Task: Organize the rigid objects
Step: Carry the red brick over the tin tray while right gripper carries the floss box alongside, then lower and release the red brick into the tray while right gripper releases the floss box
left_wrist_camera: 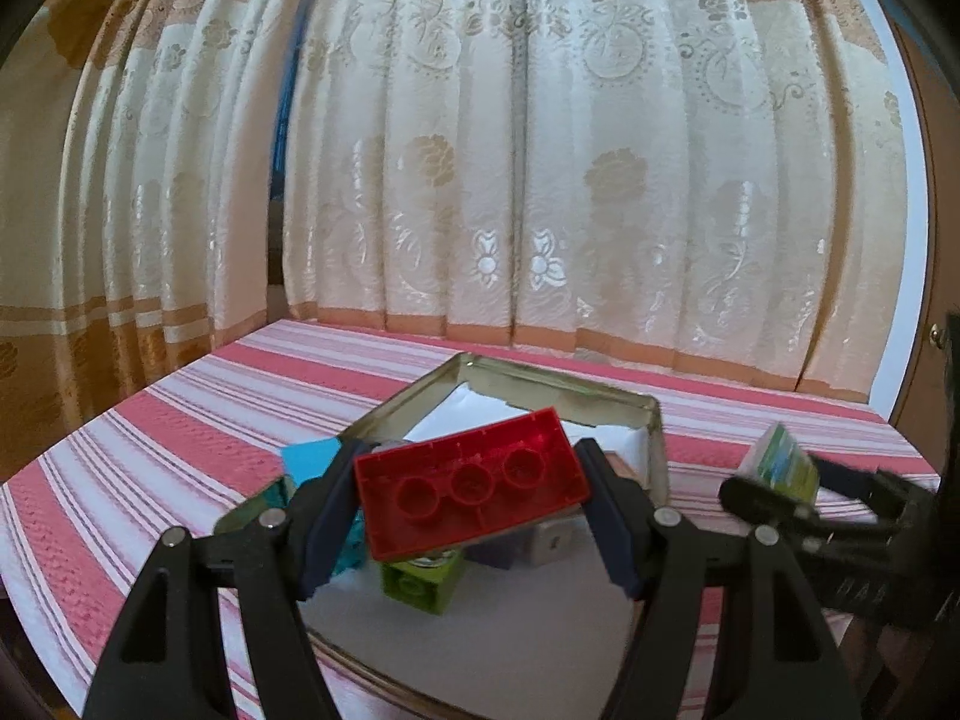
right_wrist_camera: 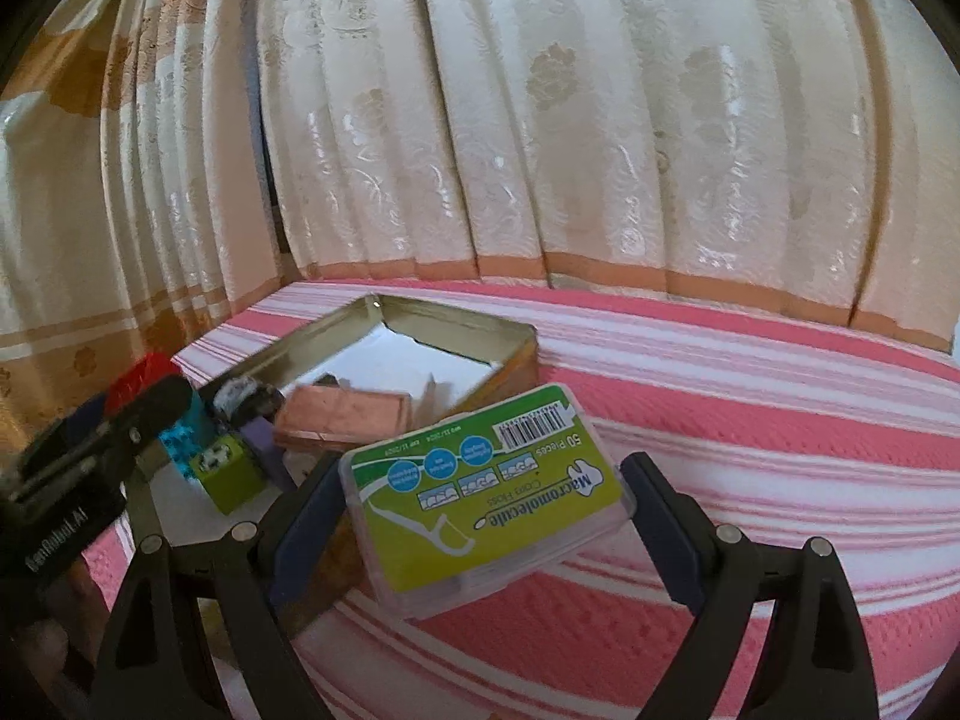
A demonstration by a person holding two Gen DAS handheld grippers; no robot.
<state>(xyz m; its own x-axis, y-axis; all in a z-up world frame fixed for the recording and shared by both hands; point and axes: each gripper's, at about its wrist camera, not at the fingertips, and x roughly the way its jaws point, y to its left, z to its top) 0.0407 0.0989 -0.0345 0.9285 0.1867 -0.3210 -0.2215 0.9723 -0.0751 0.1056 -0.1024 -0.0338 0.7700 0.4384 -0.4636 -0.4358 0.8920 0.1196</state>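
Note:
My left gripper (left_wrist_camera: 468,498) is shut on a red toy brick (left_wrist_camera: 474,489), underside up, held above the metal tin (left_wrist_camera: 528,381). In the tin lie a lime green block (left_wrist_camera: 423,585), a teal block (left_wrist_camera: 309,459) and a grey piece (left_wrist_camera: 555,540). My right gripper (right_wrist_camera: 486,498) is shut on a clear dental floss box (right_wrist_camera: 486,492) with a green label, held just right of the tin (right_wrist_camera: 456,315). The right gripper also shows in the left wrist view (left_wrist_camera: 774,480) with the floss box (left_wrist_camera: 780,462). The left gripper shows at the left of the right wrist view (right_wrist_camera: 150,396).
The tin sits on a red and white striped cloth (right_wrist_camera: 750,408). A copper-coloured flat box (right_wrist_camera: 345,414), a lime block (right_wrist_camera: 231,471) and a purple piece (right_wrist_camera: 261,438) lie in the tin. Patterned cream curtains (left_wrist_camera: 540,180) hang close behind.

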